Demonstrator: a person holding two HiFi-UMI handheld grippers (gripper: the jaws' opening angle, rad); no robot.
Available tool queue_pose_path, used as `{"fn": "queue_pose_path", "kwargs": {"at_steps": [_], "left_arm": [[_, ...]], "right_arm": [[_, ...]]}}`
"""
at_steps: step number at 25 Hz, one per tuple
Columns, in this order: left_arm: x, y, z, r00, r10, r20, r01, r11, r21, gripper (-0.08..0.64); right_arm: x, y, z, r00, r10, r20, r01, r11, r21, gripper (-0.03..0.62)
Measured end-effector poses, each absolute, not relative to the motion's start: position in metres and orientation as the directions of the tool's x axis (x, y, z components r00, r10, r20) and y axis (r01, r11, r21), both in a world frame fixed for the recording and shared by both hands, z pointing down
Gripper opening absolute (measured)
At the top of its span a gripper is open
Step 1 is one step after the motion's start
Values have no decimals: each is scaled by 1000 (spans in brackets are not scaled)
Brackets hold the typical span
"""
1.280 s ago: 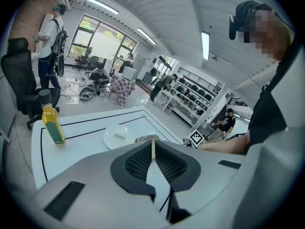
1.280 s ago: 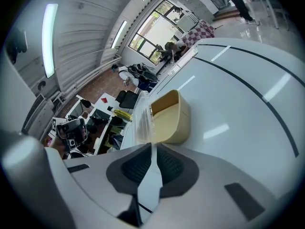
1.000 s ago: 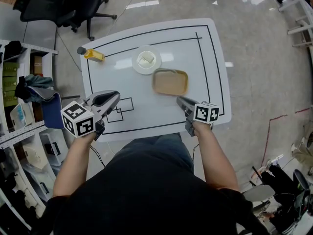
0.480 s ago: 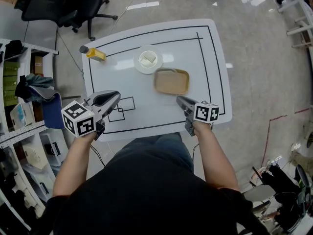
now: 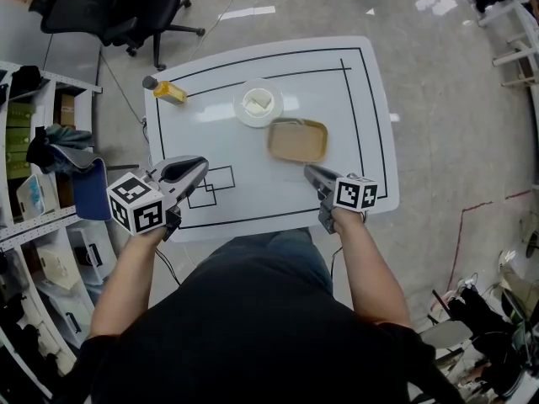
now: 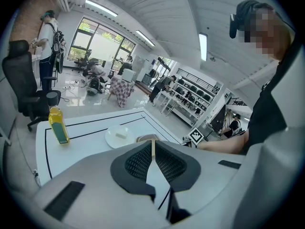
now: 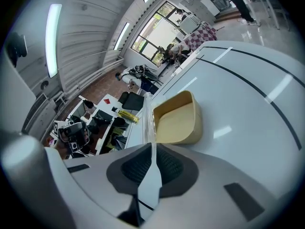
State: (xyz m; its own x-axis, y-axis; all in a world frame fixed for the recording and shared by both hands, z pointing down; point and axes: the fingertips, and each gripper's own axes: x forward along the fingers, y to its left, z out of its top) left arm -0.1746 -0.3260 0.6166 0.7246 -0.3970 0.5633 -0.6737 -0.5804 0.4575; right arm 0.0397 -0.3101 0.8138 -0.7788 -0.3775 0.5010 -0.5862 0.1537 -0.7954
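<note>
Both tools were held over the near side of the bench. The left tool had its 2 jaws pressed together with nothing between them. The right tool was likewise closed and empty. The tan tray lay on the bench at the right tool's 11 o'clock, near but apart. A white plate with a small white block sat just beside the tray, at its 11 o'clock. A bottle of yellow liquid stood at the left tool's 11 o'clock, well apart.

Black short-sleeved shirt, grey tools, black ribbed pads, black-and-white marker cubes
</note>
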Motion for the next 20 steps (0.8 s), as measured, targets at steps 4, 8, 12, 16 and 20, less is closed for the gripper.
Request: {"fn": "queue_pose_path", "kwargs": {"at_steps": [4, 8, 12, 16, 20], "left_arm": [[-179, -323, 611, 725, -401, 560, -674, -581, 456, 38], [-188, -321, 604, 722, -413, 556, -679, -580, 450, 38], [-197, -322, 594, 718, -436, 543, -685, -579, 442, 38], [-204, -318, 584, 719, -442, 537, -685, -581, 439, 38], [-213, -314, 572, 717, -454, 529, -688, -585, 430, 38]], "right_arm": [[34, -312, 802, -781, -383, 493, -583, 168, -795, 44], [27, -313, 793, -787, -379, 486, -578, 181, -795, 44], [22, -318, 785, -785, -380, 489, -587, 205, -783, 43], [12, -322, 770, -790, -382, 480, -583, 228, -780, 43], [6, -323, 756, -787, -386, 481, -591, 248, -768, 43]]}}
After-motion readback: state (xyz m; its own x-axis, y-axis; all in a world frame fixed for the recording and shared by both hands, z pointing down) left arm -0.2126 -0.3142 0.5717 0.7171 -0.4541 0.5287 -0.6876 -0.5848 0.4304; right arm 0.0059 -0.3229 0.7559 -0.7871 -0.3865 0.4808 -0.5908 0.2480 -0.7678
